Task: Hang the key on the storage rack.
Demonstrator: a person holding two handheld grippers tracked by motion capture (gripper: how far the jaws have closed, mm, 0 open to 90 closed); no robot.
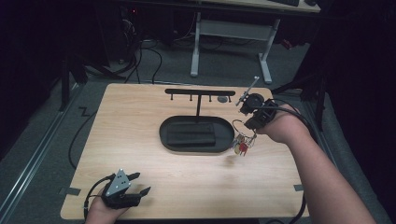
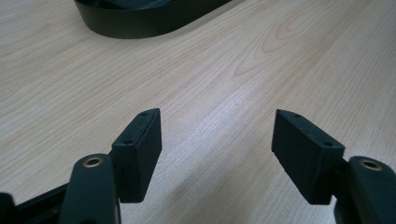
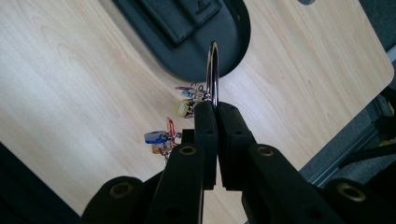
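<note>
The large silver metal key ring (image 3: 213, 70) carries a bunch of small keys and coloured tags (image 1: 242, 143), red and yellow in the high view, with blue ones also in the right gripper view. The ring stands up from the right gripper (image 3: 216, 108), whose jaws are clenched on its lower part, and the bunch hangs below it in the air, above the desk, just beside the right end of the black oval tray (image 1: 164, 135). In the tray lies a flat black rectangular pad (image 1: 191, 133). From the tray rises a thin black stand with a horizontal bar and small pegs (image 1: 200, 92), and it is between the ring and the far middle of the desk. A small grey round piece (image 1: 223, 99) lies near the far edge.

The light wooden desk (image 1: 140, 163) has much open room in front of the tray. The left gripper (image 2: 217, 135) rests near the front left corner, its jaws released and wide apart with nothing between them.
</note>
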